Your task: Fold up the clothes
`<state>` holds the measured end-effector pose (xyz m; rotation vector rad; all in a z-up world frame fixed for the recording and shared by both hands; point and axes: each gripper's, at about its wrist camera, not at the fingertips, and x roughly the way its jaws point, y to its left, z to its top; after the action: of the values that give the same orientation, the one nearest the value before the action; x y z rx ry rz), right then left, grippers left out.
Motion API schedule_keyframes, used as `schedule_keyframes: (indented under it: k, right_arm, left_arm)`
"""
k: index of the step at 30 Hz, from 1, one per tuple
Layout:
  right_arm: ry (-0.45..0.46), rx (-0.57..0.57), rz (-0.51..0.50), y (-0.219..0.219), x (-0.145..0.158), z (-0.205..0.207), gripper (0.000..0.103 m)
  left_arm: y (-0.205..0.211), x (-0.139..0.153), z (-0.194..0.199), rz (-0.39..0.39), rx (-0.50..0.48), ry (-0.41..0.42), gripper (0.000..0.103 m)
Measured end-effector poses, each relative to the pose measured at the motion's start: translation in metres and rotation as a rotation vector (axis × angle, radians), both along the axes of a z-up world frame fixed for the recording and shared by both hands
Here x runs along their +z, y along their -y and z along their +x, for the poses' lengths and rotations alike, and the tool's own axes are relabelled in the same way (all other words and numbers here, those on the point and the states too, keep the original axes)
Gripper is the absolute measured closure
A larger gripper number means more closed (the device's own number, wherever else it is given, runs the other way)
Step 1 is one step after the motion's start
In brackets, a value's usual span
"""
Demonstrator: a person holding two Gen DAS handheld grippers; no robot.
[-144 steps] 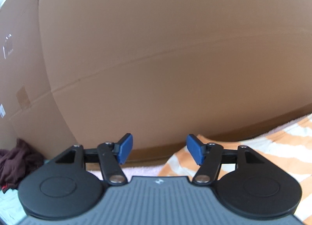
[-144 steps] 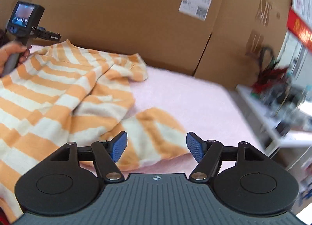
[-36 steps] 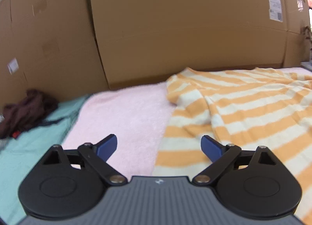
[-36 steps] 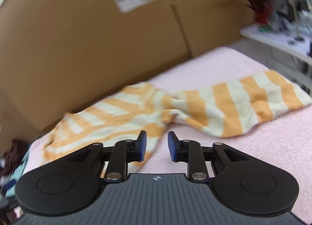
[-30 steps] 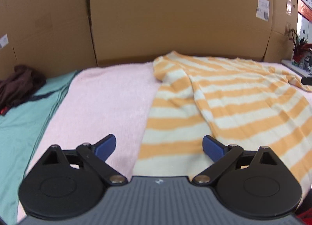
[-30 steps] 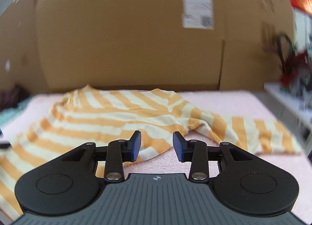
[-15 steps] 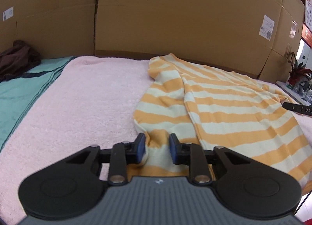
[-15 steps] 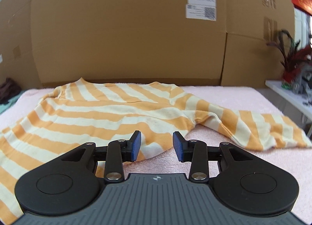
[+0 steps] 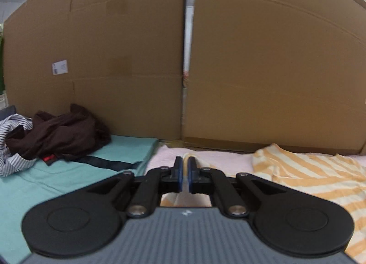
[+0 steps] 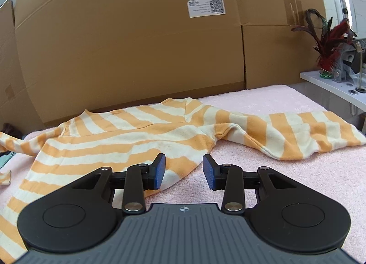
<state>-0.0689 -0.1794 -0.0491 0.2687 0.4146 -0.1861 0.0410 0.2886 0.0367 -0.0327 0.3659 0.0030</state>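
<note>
the left gripper (image 9: 185,177) is pinched nearly closed on a bit of the sweater (image 10: 128,140). the right gripper (image 10: 184,171) is half open and empty, sweater hem at its left jaw. the sweater lies spread, unfolded, one sleeve (image 10: 297,131) out beyond the right jaw; folding remains.

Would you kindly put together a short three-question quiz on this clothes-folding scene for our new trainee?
1. True or false: the right gripper is open.
2. What does the left gripper pinch?
3. The dark brown garment lies on: A) pink towel, B) teal cloth, C) white shelf.

Key: 1 true; 2 a fold of the orange-striped sweater; 3 B.
</note>
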Motion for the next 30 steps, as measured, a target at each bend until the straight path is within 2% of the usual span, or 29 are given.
schedule_keyframes:
  k: [2,6,9,10,11,13,15,16,17,19,22,24,26,27,30]
  right_arm:
    - [-0.003,-0.006,0.005,0.001,0.000,0.001,0.064]
    - [-0.014,0.000,-0.019,-0.002,0.000,0.003,0.064]
    - [-0.021,0.006,-0.031,-0.003,0.000,0.005,0.064]
    - [-0.025,0.008,-0.030,-0.003,0.000,0.005,0.064]
    - [-0.028,0.009,-0.030,-0.002,-0.001,0.006,0.064]
    - [-0.035,0.012,-0.012,0.001,-0.002,0.007,0.064]
    - [-0.041,0.014,0.018,0.005,-0.003,0.008,0.063]
    - [-0.034,0.013,0.040,0.008,-0.003,0.007,0.063]
    - [-0.018,0.003,0.061,0.010,-0.004,0.005,0.063]
    - [0.013,-0.017,0.100,0.015,-0.005,0.000,0.063]
    - [0.032,-0.045,0.126,0.016,-0.005,-0.004,0.059]
    - [0.046,-0.041,0.112,0.014,-0.004,-0.009,0.051]
    - [0.086,-0.004,0.054,0.006,0.001,-0.021,0.047]
    - [0.104,0.023,0.020,0.001,0.003,-0.028,0.041]
    - [0.113,0.179,-0.091,-0.017,0.015,-0.055,0.035]
  left_arm:
    - [-0.014,-0.006,0.017,0.019,0.064,-0.026,0.102]
    - [-0.031,-0.039,0.045,0.054,0.147,-0.147,0.102]
    - [-0.042,-0.063,0.064,0.088,0.206,-0.230,0.098]
    - [-0.042,-0.068,0.063,0.116,0.211,-0.237,0.092]
    - [-0.042,-0.069,0.059,0.142,0.205,-0.239,0.080]
    - [-0.041,-0.072,0.053,0.193,0.192,-0.244,0.078]
    - [-0.039,-0.069,0.030,0.194,0.145,-0.234,0.074]
    - [-0.038,-0.065,0.015,0.182,0.112,-0.225,0.063]
    - [-0.037,-0.062,0.001,0.170,0.080,-0.215,0.046]
    - [-0.034,-0.055,-0.029,0.147,0.016,-0.197,0.032]
    - [-0.030,-0.045,-0.074,0.111,-0.080,-0.169,0.030]
    - [-0.027,-0.038,-0.103,0.088,-0.144,-0.150,0.030]
    - [-0.022,-0.033,-0.132,0.060,-0.216,-0.135,0.030]
    - [-0.012,-0.036,-0.142,0.043,-0.271,-0.135,0.030]
    - [0.015,-0.045,-0.163,0.008,-0.421,-0.155,0.030]
